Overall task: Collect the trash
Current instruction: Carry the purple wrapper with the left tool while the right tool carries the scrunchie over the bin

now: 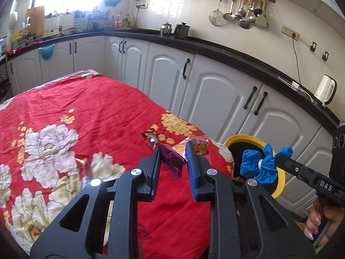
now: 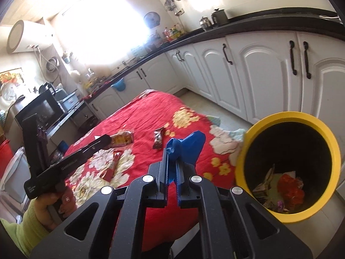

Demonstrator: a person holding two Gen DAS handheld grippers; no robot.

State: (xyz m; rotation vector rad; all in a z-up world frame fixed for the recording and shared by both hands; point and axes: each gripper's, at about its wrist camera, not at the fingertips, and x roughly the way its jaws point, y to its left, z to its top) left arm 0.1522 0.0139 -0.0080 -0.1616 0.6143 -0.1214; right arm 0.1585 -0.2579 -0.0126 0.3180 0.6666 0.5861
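Left tool (image 1: 172, 151) is clamped on a purple wrapper (image 1: 171, 158), held up over the red flowered cloth (image 1: 90, 108) on the surface. Right tool (image 2: 171, 151) is pinching a crumpled blue glove (image 2: 185, 149), just beside the yellow bin (image 2: 254, 129), which already has some trash at the bottom. More wrappers (image 2: 158, 139) lie on the cloth.

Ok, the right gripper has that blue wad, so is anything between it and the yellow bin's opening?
Nothing visible. The blue wad sits pinched in the right gripper, and the yellow bin stands open just beside it, with only trash at its bottom.
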